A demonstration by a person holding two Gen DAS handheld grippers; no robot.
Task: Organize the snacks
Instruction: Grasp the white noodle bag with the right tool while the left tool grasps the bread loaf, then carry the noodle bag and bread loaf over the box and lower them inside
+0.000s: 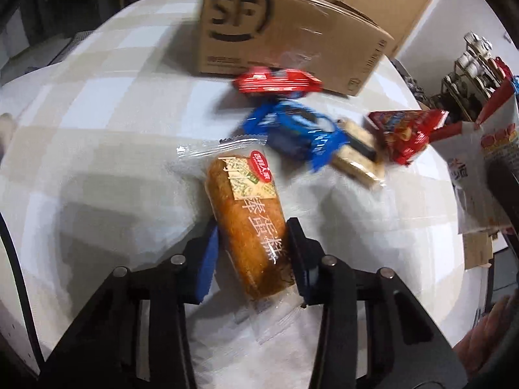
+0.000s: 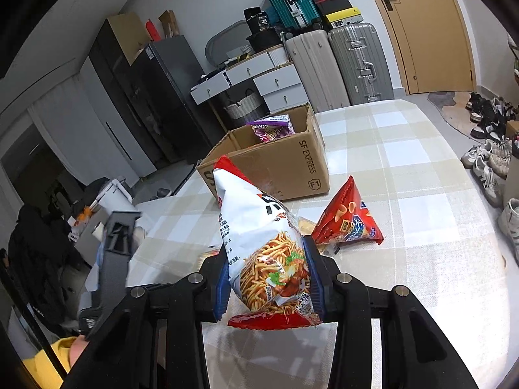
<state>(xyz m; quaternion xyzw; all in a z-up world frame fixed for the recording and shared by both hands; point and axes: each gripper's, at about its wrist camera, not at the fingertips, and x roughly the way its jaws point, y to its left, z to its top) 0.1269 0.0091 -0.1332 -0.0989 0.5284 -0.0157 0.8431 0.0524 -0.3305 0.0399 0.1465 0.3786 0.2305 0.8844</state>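
Left gripper point(image 1: 253, 253) jaws straddled the wrapped cake point(image 1: 248, 223) on the worktop point(image 1: 97, 129), pads at its sides (soft, crushable; grip lightly mid-body). Right gripper point(image 2: 269, 278) jaws clamped the noodle-snack bag point(image 2: 262, 243).

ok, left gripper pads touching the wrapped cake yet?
Touching. In the left wrist view both pads of the left gripper sit flush against the sides of the wrapped cake, with no gap visible on either side.

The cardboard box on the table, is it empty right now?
No, the right wrist view shows a purple snack packet already lying inside the open cardboard box.
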